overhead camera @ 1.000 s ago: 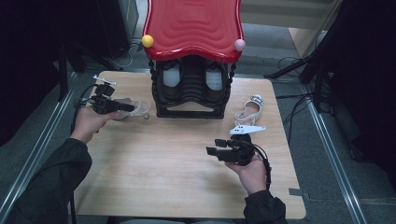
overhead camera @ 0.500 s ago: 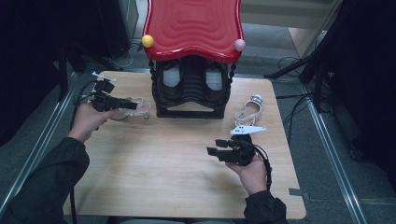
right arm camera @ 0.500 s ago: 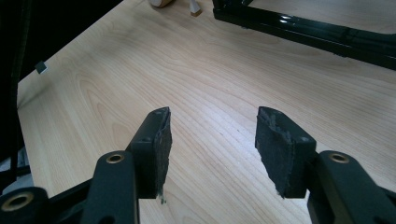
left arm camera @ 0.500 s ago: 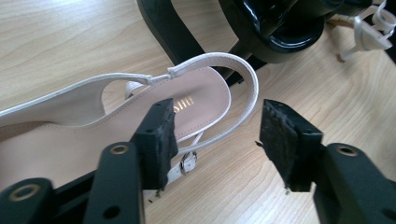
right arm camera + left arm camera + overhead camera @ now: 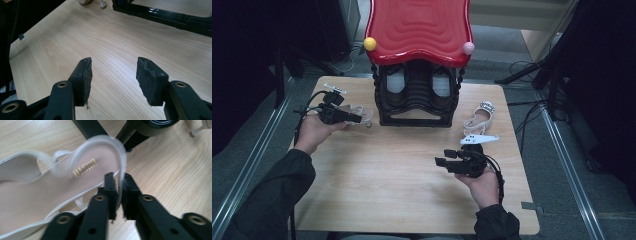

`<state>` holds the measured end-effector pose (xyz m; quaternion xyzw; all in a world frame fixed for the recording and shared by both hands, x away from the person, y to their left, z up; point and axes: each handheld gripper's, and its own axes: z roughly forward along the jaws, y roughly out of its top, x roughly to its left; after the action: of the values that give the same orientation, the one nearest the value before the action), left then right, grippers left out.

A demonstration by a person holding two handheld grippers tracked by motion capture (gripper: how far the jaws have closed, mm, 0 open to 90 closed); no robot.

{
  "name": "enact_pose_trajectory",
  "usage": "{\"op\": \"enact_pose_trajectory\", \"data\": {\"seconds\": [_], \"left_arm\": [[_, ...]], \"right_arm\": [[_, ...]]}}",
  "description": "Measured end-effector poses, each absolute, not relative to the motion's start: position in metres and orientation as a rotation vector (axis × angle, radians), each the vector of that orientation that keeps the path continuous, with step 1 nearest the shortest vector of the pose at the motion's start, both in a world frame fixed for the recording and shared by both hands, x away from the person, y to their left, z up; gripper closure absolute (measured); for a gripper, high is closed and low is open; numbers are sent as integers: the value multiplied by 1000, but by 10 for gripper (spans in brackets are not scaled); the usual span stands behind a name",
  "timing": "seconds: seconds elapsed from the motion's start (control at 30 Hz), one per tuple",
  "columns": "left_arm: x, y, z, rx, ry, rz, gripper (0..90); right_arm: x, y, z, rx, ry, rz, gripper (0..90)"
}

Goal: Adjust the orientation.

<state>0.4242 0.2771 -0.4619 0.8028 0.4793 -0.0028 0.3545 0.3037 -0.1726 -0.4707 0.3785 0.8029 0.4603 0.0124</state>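
the high view looks forward and down from above the person's side onto the whole table (image 5: 412,190), with the black rack (image 5: 417,97) at its far edge. the left gripper view sits very close, looking along its jaws at a sandal (image 5: 50,185) and the rack's foot (image 5: 140,135). the right gripper view looks low across bare tabletop (image 5: 75,37) towards the rack's base (image 5: 175,17), which all three views share.

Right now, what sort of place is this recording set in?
Probably a lab or recording workspace, not a home: a bare wooden table on a grey floor with metal rails, loose cables, and a staged shoe rack.
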Motion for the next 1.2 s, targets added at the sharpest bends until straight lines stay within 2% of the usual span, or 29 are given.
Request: {"op": "enact_pose_trajectory", "data": {"seconds": [0.4,0.9,1.03,1.17,1.2], "left_arm": [[409,306,-450,2072,1276,-53,881],[374,357,-439,2028,1337,5,871],[371,356,-446,2028,1339,-8,853],[369,351,-445,2022,1319,-12,759],[369,350,-443,2019,1319,-16,759]], "right_arm": [[304,-169,-470,1174,2508,1432,476],[308,-157,-470,1145,2539,1422,476],[309,-156,-470,1138,2544,1417,476],[310,-155,-469,1138,2544,1421,475],[310,-156,-469,1138,2545,1420,476]]}}
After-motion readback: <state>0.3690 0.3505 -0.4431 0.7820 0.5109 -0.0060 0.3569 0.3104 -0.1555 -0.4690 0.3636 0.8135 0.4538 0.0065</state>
